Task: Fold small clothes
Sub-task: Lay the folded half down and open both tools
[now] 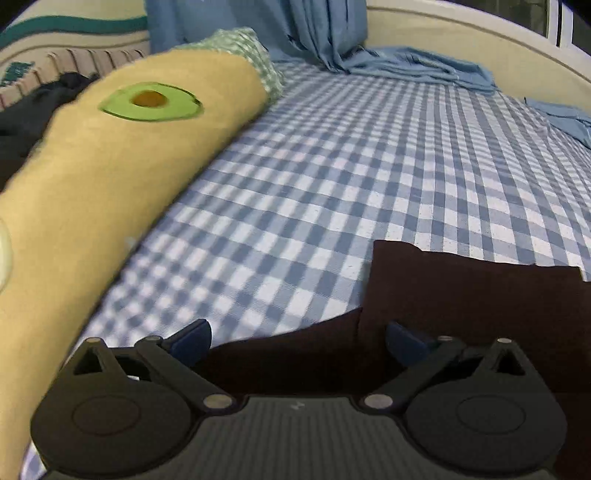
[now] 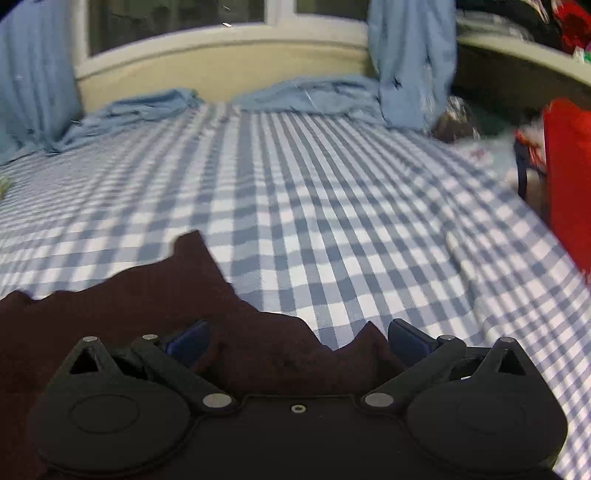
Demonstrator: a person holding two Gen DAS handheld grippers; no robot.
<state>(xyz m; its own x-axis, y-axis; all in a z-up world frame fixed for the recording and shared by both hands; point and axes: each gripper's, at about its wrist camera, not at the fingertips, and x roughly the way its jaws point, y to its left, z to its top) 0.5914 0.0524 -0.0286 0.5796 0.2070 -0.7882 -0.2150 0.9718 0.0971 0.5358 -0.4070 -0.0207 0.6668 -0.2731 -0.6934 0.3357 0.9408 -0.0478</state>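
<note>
A dark maroon garment (image 1: 461,295) lies on the blue-and-white checked bed sheet (image 1: 332,166). In the left wrist view it fills the lower right, with a folded part raised at the right. My left gripper (image 1: 298,341) is open, its blue-padded fingers (image 1: 192,341) spread wide just above the garment's near edge. In the right wrist view the same garment (image 2: 147,302) lies at lower left with a jagged far edge. My right gripper (image 2: 295,341) is open over that edge, holding nothing.
A yellow bolster with an avocado print (image 1: 122,155) lies along the left. Blue curtains (image 1: 314,33) hang at the back and pool on the sheet (image 2: 207,177). A red object (image 2: 569,177) and clutter stand at the right edge. A window sill (image 2: 221,48) runs behind.
</note>
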